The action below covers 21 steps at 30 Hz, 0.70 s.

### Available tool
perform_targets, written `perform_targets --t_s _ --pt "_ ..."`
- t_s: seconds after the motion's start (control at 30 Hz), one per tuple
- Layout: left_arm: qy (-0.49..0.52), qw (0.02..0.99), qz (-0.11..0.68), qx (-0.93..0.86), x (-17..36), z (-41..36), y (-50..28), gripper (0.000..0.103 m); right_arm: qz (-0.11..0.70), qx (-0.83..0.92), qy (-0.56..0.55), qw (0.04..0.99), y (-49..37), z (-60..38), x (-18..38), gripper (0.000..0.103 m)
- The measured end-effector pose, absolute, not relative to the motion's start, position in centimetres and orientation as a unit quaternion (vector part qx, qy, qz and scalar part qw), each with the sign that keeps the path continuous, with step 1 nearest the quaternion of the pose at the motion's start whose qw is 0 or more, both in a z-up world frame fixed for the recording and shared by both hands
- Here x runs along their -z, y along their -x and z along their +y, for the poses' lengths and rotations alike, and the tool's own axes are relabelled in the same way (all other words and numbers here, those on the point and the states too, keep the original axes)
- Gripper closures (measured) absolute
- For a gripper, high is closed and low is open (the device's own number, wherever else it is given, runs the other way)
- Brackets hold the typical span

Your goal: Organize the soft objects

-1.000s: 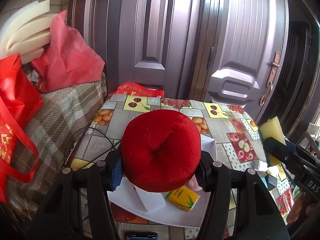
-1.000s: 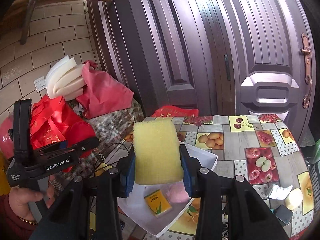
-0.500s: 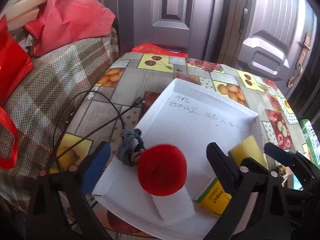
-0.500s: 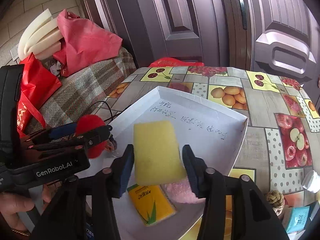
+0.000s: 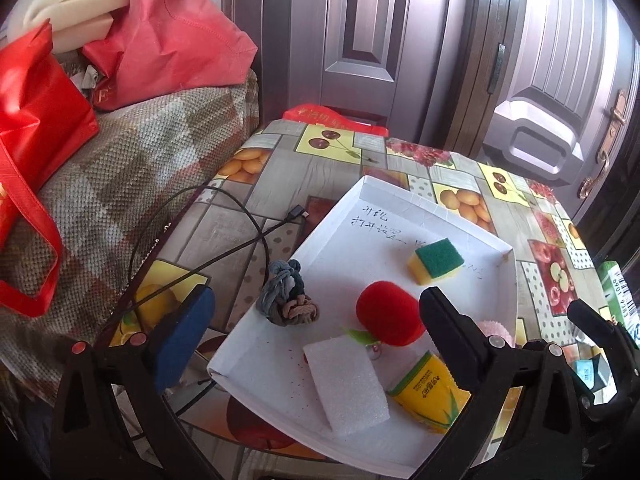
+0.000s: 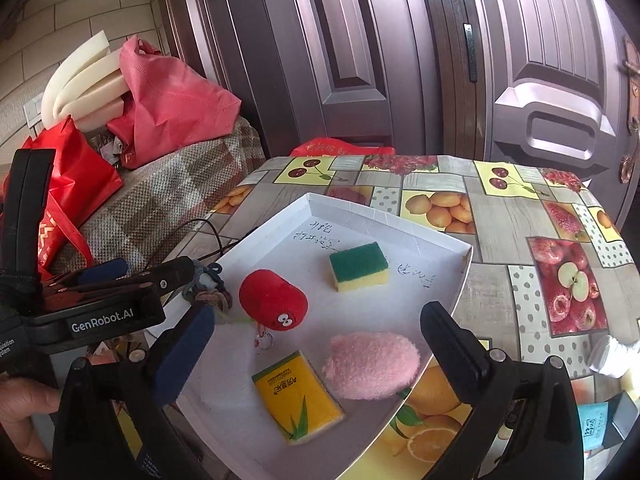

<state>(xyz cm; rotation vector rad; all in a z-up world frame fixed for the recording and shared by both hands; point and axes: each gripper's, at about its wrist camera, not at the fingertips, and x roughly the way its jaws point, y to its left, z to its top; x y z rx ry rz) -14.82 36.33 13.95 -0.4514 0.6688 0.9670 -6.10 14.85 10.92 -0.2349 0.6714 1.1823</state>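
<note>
Both tools, left tool [image 5: 316, 312] and right tool [image 6: 316, 344], hang spread and empty over the white tray [image 6: 440, 236], so next probably comes fetching another soft item.

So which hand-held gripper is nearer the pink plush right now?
Right. The pink plush lies between the open right hand-held gripper fingers; the left hand-held gripper is farther left, beside the red plush.

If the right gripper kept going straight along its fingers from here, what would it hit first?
Most likely the fluffy pink plush toy, which lies between the open fingers of the right gripper, near the front of the white cardboard tray. The green-topped yellow sponge lies farther along. Depth is uncertain in this fisheye view.
</note>
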Motion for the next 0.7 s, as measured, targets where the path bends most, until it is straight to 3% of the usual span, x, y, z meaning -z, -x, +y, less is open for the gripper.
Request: perform_targets --t_s 0.7 --pt "0.148 0.851 0.260 -0.433 -22.6 25.7 16.7 0.000 0.238 -0.529 0.050 0.813 8.7 4.4 -17.9 0.000"
